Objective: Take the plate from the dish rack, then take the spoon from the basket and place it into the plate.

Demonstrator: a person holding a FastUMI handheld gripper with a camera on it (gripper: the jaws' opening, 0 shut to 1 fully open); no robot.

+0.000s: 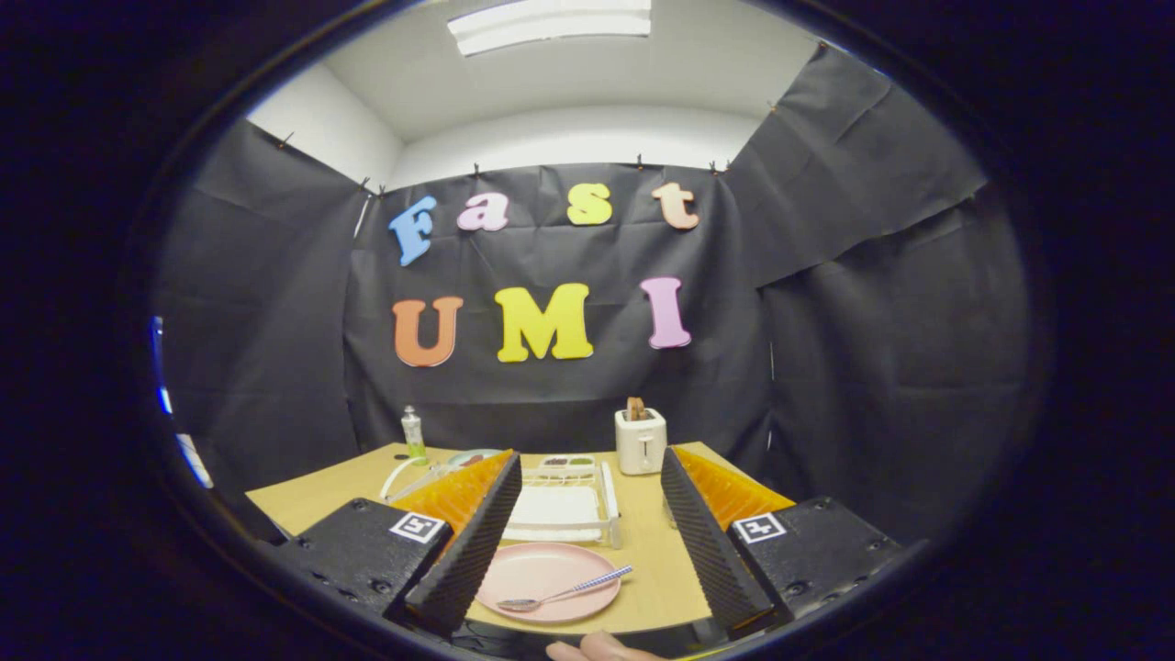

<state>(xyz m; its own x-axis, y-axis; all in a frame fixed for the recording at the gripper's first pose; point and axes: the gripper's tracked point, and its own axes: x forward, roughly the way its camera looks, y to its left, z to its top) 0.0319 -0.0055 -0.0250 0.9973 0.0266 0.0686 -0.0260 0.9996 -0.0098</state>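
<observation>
A pink plate (pixel 542 574) lies flat on the wooden table (pixel 647 565) between my two fingers, close to the near edge. A metal spoon (pixel 562 594) with a blue checked handle rests across the plate, bowl toward the left finger. My gripper (pixel 587 560) is open and wide, with the fingers standing on either side of the plate and touching nothing. Just beyond the plate stands the white dish rack (pixel 562 509), holding no plate.
A white toaster (pixel 640 440) with a slice of bread stands at the back of the table. A small green-capped bottle (pixel 413 432) is at the back left, beside a white basket (pixel 418 477). A fingertip (pixel 601 649) shows at the near edge.
</observation>
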